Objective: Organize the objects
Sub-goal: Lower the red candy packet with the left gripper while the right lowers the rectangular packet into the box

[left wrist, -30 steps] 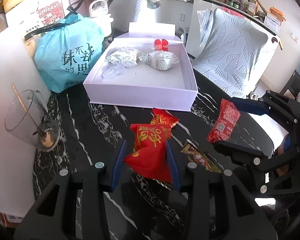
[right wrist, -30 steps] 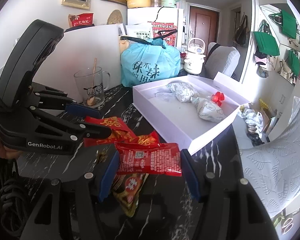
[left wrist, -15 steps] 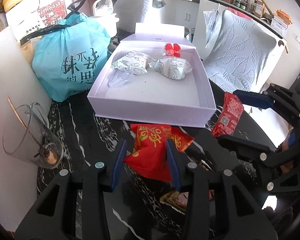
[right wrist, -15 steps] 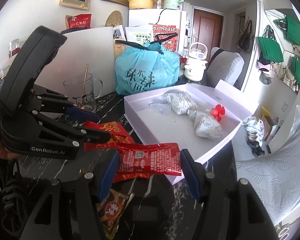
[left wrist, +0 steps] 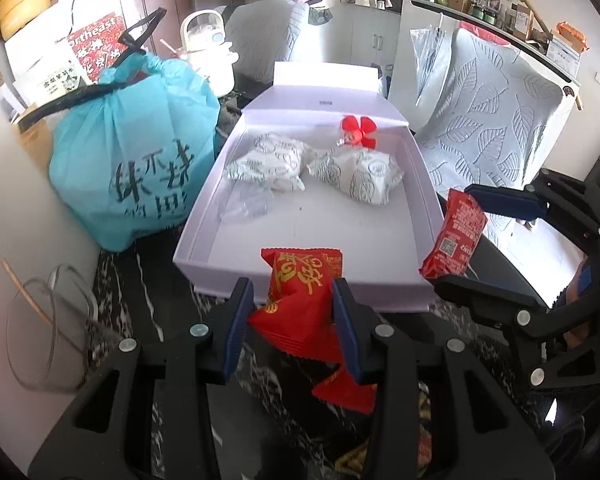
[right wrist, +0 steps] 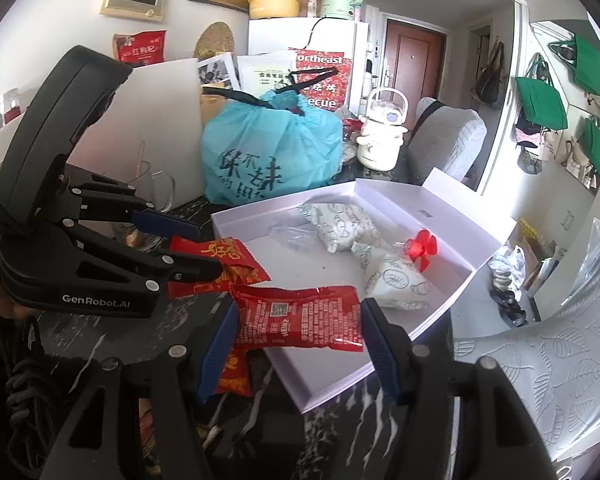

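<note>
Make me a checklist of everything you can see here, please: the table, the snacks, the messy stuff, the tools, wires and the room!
Surface: black marbled table.
Job's things: open white box holding two white patterned packets and a red flower; loose snack packets on the table.
Clutter: teal bag, glass mug, white kettle.
Grippers: left tool holds a red gold-lettered packet; right tool holds a red printed packet.
Cables: black cord beside the left tool.
Surroundings: leaf-patterned chair, green bags.

3 red snack pkts (left wrist: 300, 300), 2 white pkts (left wrist: 268, 162), 1 box (left wrist: 300, 296).
</note>
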The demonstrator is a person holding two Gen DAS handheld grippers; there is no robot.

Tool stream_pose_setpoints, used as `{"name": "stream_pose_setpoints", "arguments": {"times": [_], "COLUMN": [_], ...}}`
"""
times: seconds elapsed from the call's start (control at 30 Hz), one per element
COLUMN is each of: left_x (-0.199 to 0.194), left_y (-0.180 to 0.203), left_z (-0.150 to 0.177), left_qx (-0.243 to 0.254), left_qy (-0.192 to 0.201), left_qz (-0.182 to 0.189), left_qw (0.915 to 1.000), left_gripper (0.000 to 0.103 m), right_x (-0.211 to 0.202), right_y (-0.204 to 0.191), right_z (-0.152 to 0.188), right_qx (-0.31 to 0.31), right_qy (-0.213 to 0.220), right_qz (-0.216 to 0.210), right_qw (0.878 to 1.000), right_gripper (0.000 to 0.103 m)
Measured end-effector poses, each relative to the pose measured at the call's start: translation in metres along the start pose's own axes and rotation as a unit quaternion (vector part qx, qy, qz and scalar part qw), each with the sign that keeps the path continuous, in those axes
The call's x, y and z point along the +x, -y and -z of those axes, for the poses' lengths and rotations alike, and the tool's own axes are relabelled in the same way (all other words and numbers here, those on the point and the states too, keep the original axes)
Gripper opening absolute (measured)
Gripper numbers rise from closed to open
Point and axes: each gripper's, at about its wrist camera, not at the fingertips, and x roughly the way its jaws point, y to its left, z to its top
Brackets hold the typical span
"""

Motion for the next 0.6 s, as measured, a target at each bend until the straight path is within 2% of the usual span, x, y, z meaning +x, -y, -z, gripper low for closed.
{"name": "stream_pose_setpoints", "arguments": {"times": [0.6], "left_x": [0.043], "left_y": [0.001], "left_z": [-0.055], "left_qx": [0.016], "left_qy": [0.024], "left_qz": [0.022], "left_qw": [0.9994], "left_gripper": [0.039], "right_x": [0.025], "right_y": [0.052], "right_z": [-0.021], "right_qx": [0.038], "right_qy": [0.005], "right_qz": [0.032], "right_qw": [0.999], "right_gripper": [0.063]}}
